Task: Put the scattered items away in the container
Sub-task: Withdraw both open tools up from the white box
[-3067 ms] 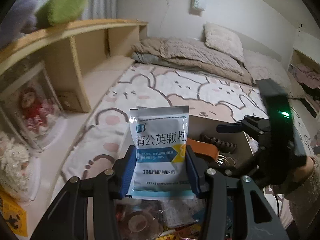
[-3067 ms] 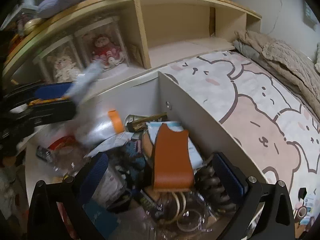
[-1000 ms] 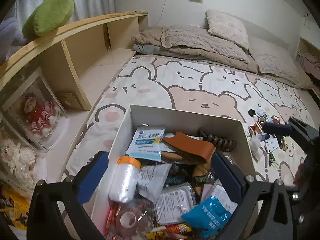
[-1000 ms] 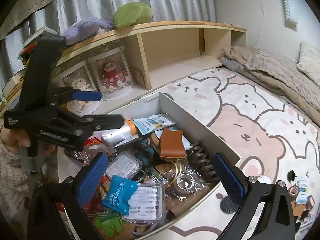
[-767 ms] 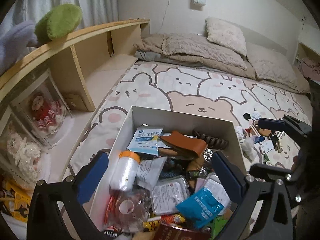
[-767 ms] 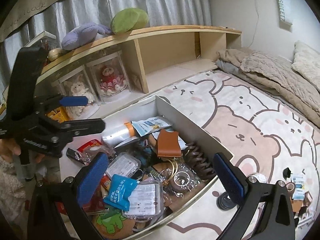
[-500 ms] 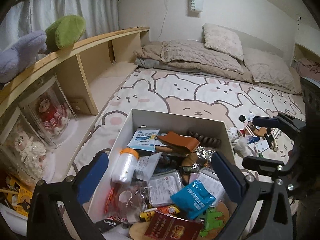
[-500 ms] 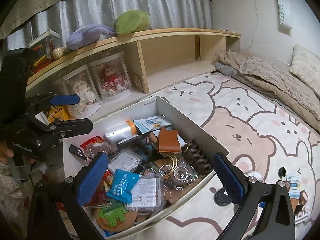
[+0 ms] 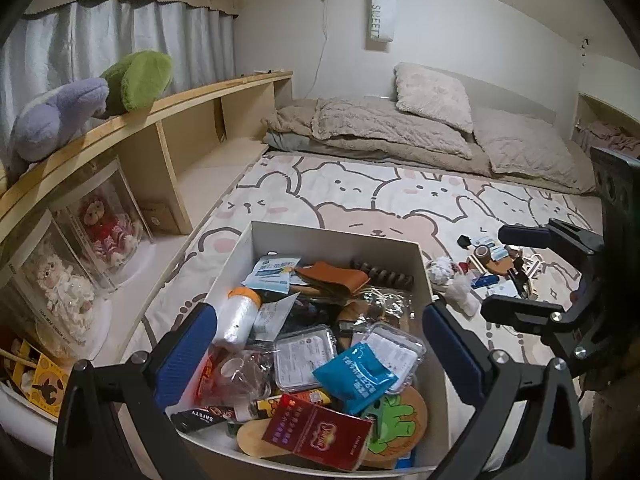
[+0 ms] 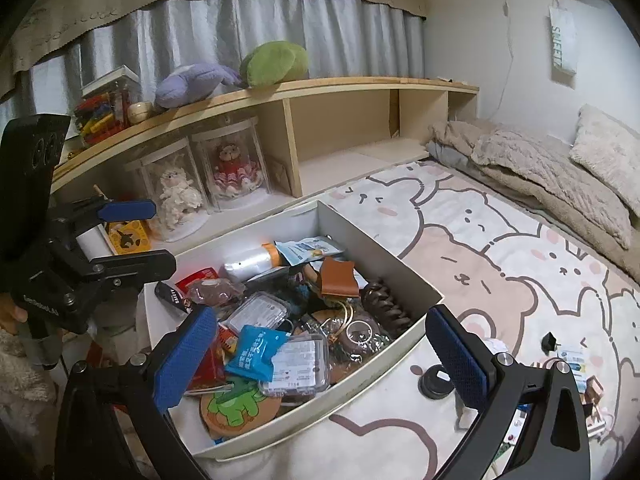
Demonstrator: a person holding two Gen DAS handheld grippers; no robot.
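Bear-print bedspread (image 9: 400, 200) under full white box (image 9: 340, 236) (loose bits alongside); both grippers' fingers wide, empty.

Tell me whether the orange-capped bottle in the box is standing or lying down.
Lying down. The orange-capped bottle rests on its side on the clutter inside the white box.

We see a white wall (image 9: 460, 32) and grey curtains (image 10: 280, 36). A long wooden shelf (image 10: 340, 120) runs beside the bear rug (image 9: 380, 196). The light seems dim, maybe evening.
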